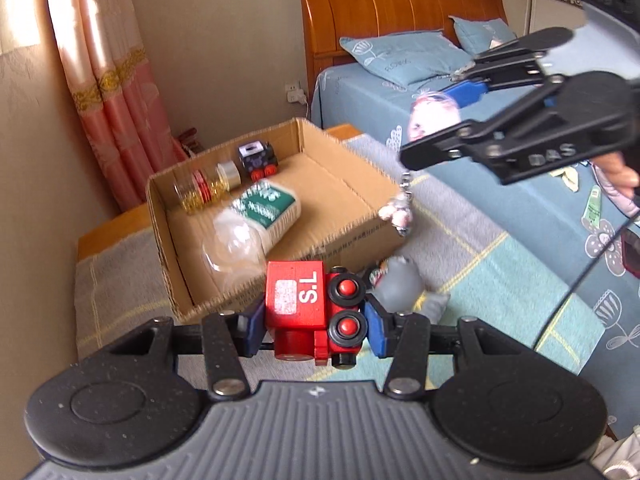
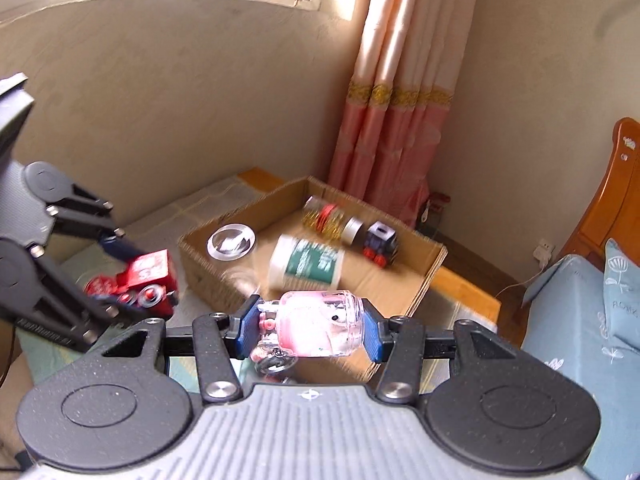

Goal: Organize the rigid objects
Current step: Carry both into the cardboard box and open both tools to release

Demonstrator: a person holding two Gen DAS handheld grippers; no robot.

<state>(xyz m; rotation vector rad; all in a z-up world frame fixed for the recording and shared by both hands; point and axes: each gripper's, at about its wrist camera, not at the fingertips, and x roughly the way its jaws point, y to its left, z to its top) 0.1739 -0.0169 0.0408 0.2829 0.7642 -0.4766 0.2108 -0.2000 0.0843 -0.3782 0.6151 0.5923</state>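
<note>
- A red toy train engine point(image 1: 306, 308), marked "S.L" on its cab, is clamped sideways between the blue pads of the left gripper point(image 1: 316, 328). It is held in the air, just in front of the near wall of a cardboard box point(image 1: 360, 200).
- The right gripper point(image 2: 306, 330) is closed on a small clear jar with pink contents point(image 2: 316, 328), lying on its side between the blue pads. It too is held up, in front of the box.
- In the left wrist view a beaded charm point(image 1: 400, 208) dangles below the right gripper; what it hangs from is blurred.
- The open, shallow cardboard box sits on a worktop covered with a grey and teal checked cloth point(image 1: 480, 272).
- Inside the box lie a white tub with a green label point(image 2: 308, 264) on its side, a clear round lid or dish point(image 2: 231, 241), a clear tube with red and gold contents point(image 2: 324, 218), a silver roll of tape point(image 2: 353, 232), and a dark blue toy train car with red wheels point(image 2: 380, 244) at the far end.
- A grey soft figure point(image 1: 400, 284) lies on the cloth just beside the box, behind the red engine.
- A bed with blue floral bedding point(image 1: 520, 200) and a wooden headboard point(image 1: 400, 4) stands beside the worktop.
- Pink and peach curtains point(image 2: 396, 120) hang in the corner behind the box.
</note>
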